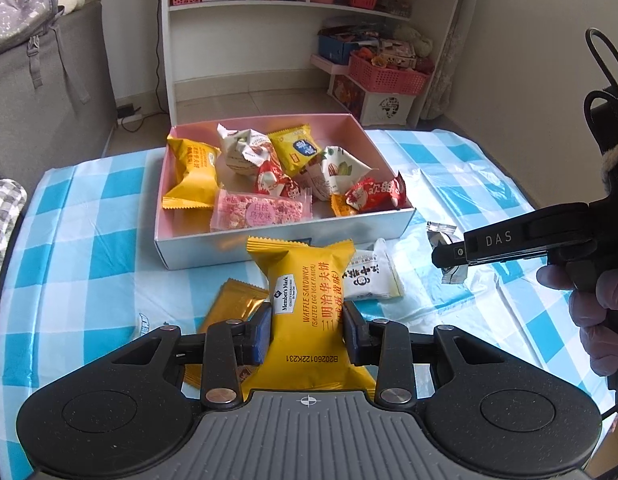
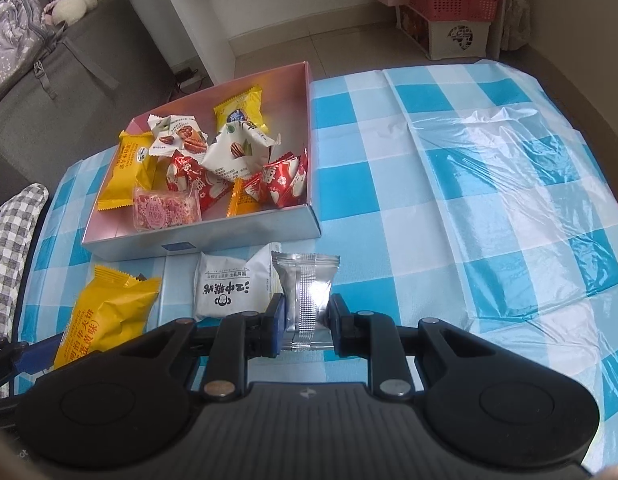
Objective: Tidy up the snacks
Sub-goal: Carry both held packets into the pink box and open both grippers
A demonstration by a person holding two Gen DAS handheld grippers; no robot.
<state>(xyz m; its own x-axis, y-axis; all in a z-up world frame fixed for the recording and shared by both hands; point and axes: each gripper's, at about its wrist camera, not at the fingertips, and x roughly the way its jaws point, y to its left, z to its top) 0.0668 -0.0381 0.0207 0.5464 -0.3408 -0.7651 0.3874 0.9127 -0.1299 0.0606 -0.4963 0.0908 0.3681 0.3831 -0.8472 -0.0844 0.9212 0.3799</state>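
My left gripper [image 1: 307, 330] is shut on a yellow waffle sandwich packet [image 1: 307, 300] held just in front of the pink-lined box [image 1: 285, 246]. The box holds several wrapped snacks. My right gripper [image 2: 307, 318] is shut on a silver foil packet [image 2: 307, 296], a little above the table, right of a white snack packet [image 2: 229, 290]. In the left wrist view the right gripper [image 1: 449, 258] enters from the right with the silver foil packet [image 1: 441, 232]. The yellow packet also shows in the right wrist view [image 2: 105, 316].
A gold flat packet [image 1: 233, 304] lies on the blue checked tablecloth [image 2: 469, 200] under my left gripper, next to the white packet [image 1: 373, 276]. A white shelf unit [image 1: 309, 8] and pink basket [image 1: 385, 74] stand behind the table. A grey sofa [image 1: 41, 92] is at left.
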